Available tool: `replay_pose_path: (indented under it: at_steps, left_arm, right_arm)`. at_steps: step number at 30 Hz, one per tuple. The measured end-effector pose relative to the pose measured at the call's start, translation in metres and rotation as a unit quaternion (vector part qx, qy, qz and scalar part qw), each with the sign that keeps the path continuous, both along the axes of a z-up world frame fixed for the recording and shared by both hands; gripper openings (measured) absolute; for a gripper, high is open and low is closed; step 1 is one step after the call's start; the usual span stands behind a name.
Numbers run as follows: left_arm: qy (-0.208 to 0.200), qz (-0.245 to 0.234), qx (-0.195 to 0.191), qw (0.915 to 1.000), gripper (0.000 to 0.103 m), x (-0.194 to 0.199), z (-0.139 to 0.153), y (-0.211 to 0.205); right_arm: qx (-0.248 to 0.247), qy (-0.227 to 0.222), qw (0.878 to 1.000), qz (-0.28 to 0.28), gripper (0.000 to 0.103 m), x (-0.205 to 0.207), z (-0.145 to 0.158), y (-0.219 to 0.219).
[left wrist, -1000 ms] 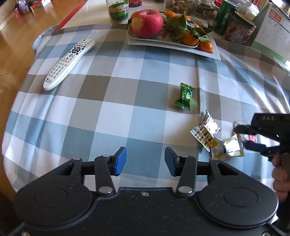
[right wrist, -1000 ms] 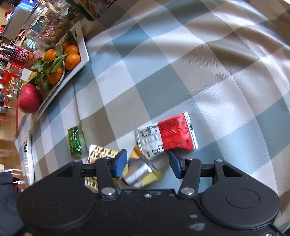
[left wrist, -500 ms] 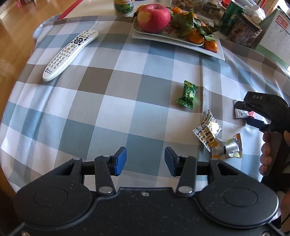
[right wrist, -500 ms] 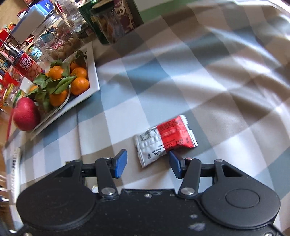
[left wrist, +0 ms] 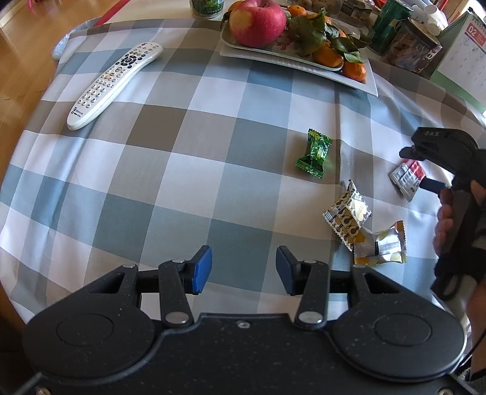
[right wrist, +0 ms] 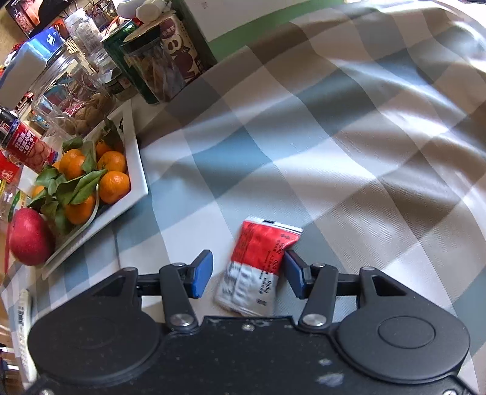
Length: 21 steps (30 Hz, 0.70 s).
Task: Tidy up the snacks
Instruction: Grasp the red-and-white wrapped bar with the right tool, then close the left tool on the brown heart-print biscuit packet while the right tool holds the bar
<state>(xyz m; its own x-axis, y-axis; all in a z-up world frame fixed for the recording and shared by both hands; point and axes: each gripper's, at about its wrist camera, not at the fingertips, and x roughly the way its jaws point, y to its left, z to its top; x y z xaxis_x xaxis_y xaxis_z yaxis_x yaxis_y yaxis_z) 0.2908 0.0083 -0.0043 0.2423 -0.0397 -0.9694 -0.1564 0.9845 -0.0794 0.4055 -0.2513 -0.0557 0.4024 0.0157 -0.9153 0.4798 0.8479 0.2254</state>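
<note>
Several small snack packets lie on the checked tablecloth (left wrist: 188,170). A red-and-white packet (right wrist: 258,267) lies between the open fingers of my right gripper (right wrist: 247,273), its right edge touching the right pad; it also shows in the left wrist view (left wrist: 407,177). A green candy (left wrist: 314,153), a gold patterned packet (left wrist: 347,215) and a silver-yellow packet (left wrist: 379,246) lie right of centre in the left wrist view. My left gripper (left wrist: 243,272) is open and empty above the cloth, left of the packets. The right gripper also shows in the left wrist view (left wrist: 425,165).
A white plate (left wrist: 291,59) with an apple (left wrist: 258,21) and tangerines (right wrist: 112,185) stands at the back. A white remote (left wrist: 112,83) lies far left. Jars, cans and a calendar (left wrist: 464,51) crowd the back edge. The table edge drops to a wood floor at left.
My right gripper has moved from over the silver-yellow packet to the red-and-white packet, which has turned and now sits between its fingers. The left gripper has moved slightly forward.
</note>
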Motion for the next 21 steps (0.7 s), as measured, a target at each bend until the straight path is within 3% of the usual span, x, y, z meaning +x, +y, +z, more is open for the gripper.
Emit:
replay_pose_path:
  at_steps: [9,12,16,21]
  left_arm:
    - [-0.002,0.003,0.001,1.0000,0.055,0.002,0.001,0.001]
    - [-0.008,-0.003,0.002,1.0000,0.055,0.003,0.003,0.000]
    - [-0.015,-0.003,0.006,0.9999,0.054,0.006,0.006,0.001]
    - [-0.028,0.003,0.005,0.9996,0.054,0.007,0.012,0.004]
  right_arm:
    - [-0.106,0.002,0.992,0.071,0.052,-0.002,-0.004,0.032]
    - [-0.137,0.005,0.986,0.093,0.041,-0.006,-0.005,0.039]
    - [-0.120,0.014,0.988,0.093,0.035,-0.015,-0.001,0.033]
    - [-0.062,0.033,0.994,0.085,0.035,-0.034,0.018,0.017]
